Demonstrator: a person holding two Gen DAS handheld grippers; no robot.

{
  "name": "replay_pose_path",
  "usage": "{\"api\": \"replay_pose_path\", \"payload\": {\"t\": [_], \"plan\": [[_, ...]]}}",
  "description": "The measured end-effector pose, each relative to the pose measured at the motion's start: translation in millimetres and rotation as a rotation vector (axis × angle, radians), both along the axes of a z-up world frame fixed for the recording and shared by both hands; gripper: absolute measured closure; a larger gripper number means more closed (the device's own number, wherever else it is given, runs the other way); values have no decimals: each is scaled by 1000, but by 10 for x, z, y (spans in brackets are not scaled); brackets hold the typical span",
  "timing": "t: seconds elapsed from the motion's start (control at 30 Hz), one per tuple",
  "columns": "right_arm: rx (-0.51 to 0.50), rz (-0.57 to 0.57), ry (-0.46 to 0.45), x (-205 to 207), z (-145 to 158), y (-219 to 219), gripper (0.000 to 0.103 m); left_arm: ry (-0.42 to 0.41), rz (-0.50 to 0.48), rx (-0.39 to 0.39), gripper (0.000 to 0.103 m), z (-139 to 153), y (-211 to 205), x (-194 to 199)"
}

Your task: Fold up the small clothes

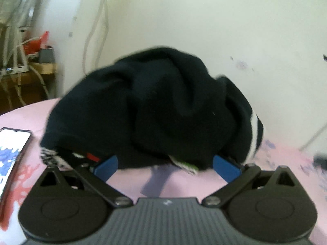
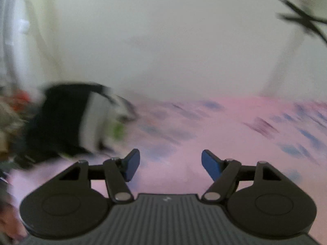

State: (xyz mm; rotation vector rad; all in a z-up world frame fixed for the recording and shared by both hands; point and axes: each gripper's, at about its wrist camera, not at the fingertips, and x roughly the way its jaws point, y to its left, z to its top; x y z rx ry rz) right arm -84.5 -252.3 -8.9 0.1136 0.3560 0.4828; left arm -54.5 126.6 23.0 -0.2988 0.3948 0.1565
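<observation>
A dark navy garment [image 1: 159, 106] with white stripes at its cuff lies bunched in a heap on the pink cloth [image 1: 184, 185]. My left gripper [image 1: 165, 165] is open, its blue fingers [image 1: 107, 167] spread wide right at the heap's near edge, the tips partly under the fabric. In the right wrist view the same garment [image 2: 61, 120] shows blurred at the left. My right gripper [image 2: 170, 163] is open and empty over the pink cloth [image 2: 224, 126], well to the right of the garment.
A phone [image 1: 12, 155] with a lit screen lies on the cloth at the left. A white wall [image 1: 204, 20] stands close behind the table. Cables and a cluttered wooden shelf [image 1: 24, 65] are at the far left.
</observation>
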Motion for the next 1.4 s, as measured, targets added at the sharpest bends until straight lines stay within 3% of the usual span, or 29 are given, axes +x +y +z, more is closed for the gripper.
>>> {"api": "replay_pose_path", "payload": {"t": [0.17,0.3,0.43,0.47,0.5,0.53,0.6,0.77,1.0,1.1,1.27,1.4], "plan": [[-77,282,-125,163,713,1063,27,-21,25,-10,0,6,25,0],[-123,385,-88,434,852,1796,30,-38,29,10,0,-8,-44,-16],[-138,415,31,713,751,2219,34,-53,11,32,0,-5,-54,-46],[-149,411,41,732,727,2276,51,-57,8,36,0,-8,-63,-54],[-178,399,57,781,689,2331,78,-60,1,39,0,-16,-70,-68],[-187,395,67,776,686,2338,87,-60,-2,40,0,-17,-78,-69],[-134,398,76,784,716,2236,99,-63,-7,38,0,-25,-62,-83],[-40,293,-42,605,1095,1879,101,-66,-4,28,0,-27,-35,-89],[170,141,-213,238,1716,739,101,-75,1,24,0,-20,-4,-96],[192,83,-276,-1,1875,259,101,-82,-3,24,0,-14,-7,-105],[224,-65,-327,-347,1901,-549,101,-85,-2,16,0,-10,2,-106],[225,-214,-234,-463,1583,-1201,100,-74,-11,17,0,-12,-2,-84]]}}
